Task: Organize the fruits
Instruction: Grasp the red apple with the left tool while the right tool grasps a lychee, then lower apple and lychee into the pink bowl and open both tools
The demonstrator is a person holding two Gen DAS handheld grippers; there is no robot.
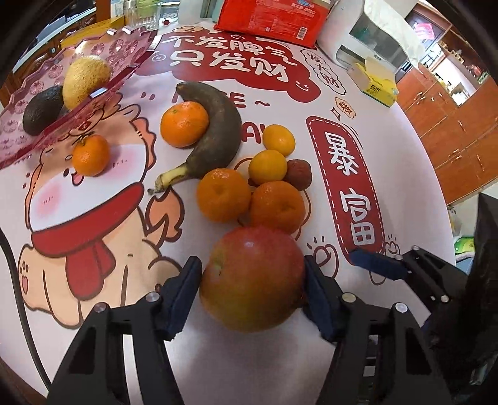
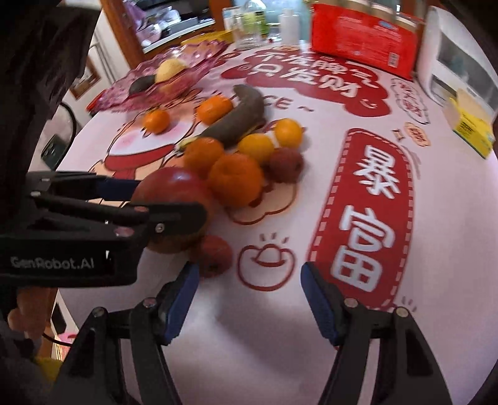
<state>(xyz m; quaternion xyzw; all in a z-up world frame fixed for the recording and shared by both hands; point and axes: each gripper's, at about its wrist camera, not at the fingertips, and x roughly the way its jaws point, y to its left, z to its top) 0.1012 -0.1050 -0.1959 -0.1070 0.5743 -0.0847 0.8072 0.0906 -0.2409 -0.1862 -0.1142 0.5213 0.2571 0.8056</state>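
Note:
My left gripper (image 1: 252, 277) is shut on a big red apple (image 1: 252, 277), its blue pads against both sides; the apple (image 2: 169, 190) and the left gripper (image 2: 149, 199) also show in the right wrist view. My right gripper (image 2: 249, 289) is open and empty, just right of a small red apple (image 2: 214, 255). Several oranges (image 1: 223, 194), a dark banana (image 1: 214, 131) and a lychee (image 1: 298, 173) lie in a cluster on the table. A pink glass fruit tray (image 1: 18, 137) at far left holds an avocado (image 1: 42, 110) and a yellow fruit (image 1: 85, 81).
The round table has a red and white printed cloth (image 1: 358, 187). A red package (image 1: 274, 15), a white appliance (image 1: 373, 40) and a yellow tissue box (image 1: 375, 82) stand at the back right. Glassware (image 2: 249, 28) stands at the back. Wooden cabinets (image 1: 451, 124) are beyond the table's right edge.

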